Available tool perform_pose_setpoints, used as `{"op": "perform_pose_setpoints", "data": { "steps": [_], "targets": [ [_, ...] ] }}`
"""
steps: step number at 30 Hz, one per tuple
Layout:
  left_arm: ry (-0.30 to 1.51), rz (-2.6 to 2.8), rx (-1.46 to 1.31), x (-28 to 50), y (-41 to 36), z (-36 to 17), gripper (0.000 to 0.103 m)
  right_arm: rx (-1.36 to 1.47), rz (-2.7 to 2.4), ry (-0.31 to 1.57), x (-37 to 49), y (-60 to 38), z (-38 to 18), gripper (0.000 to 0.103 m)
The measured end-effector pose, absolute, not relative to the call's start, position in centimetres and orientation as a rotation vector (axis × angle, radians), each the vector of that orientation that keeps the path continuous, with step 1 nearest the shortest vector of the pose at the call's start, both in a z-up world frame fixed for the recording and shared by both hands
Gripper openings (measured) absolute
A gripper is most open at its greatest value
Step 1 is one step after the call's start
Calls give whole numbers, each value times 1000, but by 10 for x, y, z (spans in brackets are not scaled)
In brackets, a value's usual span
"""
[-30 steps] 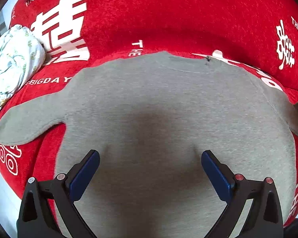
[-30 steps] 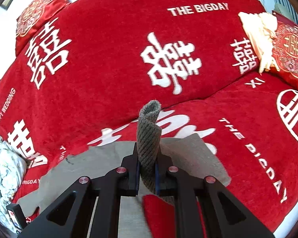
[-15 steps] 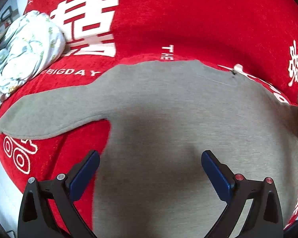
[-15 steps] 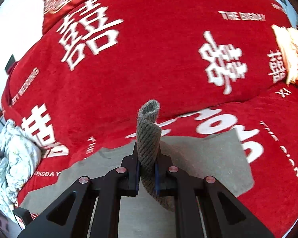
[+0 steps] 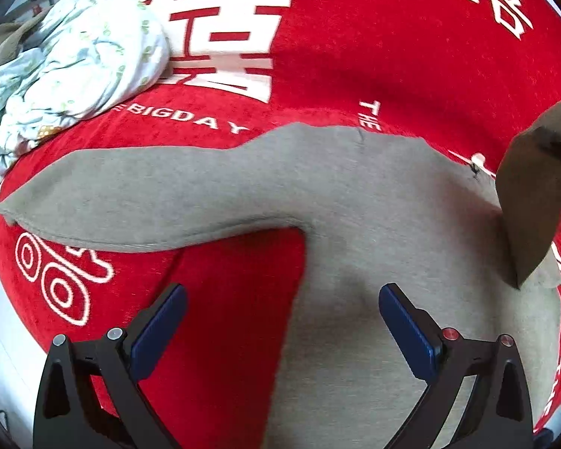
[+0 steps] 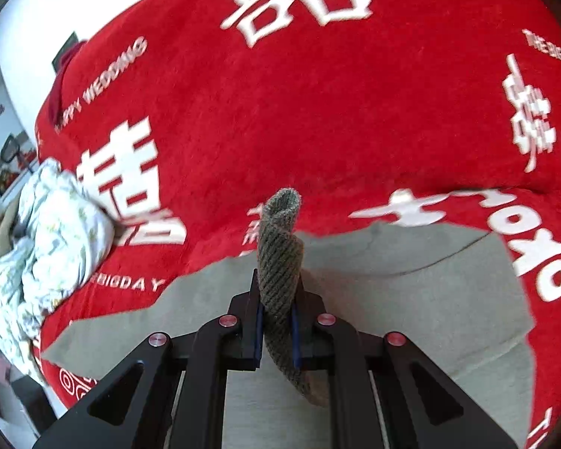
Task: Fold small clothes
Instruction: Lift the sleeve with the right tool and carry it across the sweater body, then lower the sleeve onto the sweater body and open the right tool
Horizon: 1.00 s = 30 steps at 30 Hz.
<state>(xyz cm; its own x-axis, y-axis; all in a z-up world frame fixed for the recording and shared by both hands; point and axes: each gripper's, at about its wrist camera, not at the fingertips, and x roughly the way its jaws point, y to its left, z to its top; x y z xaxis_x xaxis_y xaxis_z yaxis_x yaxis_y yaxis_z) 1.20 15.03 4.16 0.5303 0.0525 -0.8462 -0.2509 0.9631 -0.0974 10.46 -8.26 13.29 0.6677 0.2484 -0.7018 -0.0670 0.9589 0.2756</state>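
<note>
A small grey long-sleeved top (image 5: 374, 224) lies flat on the red blanket (image 5: 355, 56), its left sleeve (image 5: 131, 194) stretched out to the left. My left gripper (image 5: 282, 318) hangs open above the top's left side edge, nothing between its blue pads. My right gripper (image 6: 276, 321) is shut on the ribbed cuff (image 6: 280, 247) of the right sleeve, lifted over the grey top's body (image 6: 411, 299). In the left wrist view that lifted sleeve (image 5: 531, 202) hangs at the right edge.
A crumpled white floral garment (image 5: 74, 71) lies on the blanket at the far left, also at the left in the right wrist view (image 6: 48, 239). The blanket's front-left edge (image 5: 15, 321) drops off to a pale floor. The blanket carries white lettering.
My left gripper slid left, from over the top's middle to its left side edge. My right gripper carried the pinched cuff leftward over the top's body.
</note>
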Motion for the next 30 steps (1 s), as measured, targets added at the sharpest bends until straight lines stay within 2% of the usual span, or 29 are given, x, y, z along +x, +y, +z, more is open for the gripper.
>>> {"op": "perform_pose_setpoints", "data": {
  "steps": [14,24,27,29,30],
  "targets": [
    [1007,202,-271,3,180,28,102,136,208,960,116,-17,57,12],
    [1008,192,-301,-2,189,28,102,76,208,975,117,13,30,13],
    [1008,196,-307,-2,189,29,102,42,257,967,114,28,28,21],
    [1011,200,-304,-1,188,29,102,52,328,975,113,34,32,39],
    [1012,203,-300,0,187,29,102,63,352,970,112,34,35,42]
  ]
}}
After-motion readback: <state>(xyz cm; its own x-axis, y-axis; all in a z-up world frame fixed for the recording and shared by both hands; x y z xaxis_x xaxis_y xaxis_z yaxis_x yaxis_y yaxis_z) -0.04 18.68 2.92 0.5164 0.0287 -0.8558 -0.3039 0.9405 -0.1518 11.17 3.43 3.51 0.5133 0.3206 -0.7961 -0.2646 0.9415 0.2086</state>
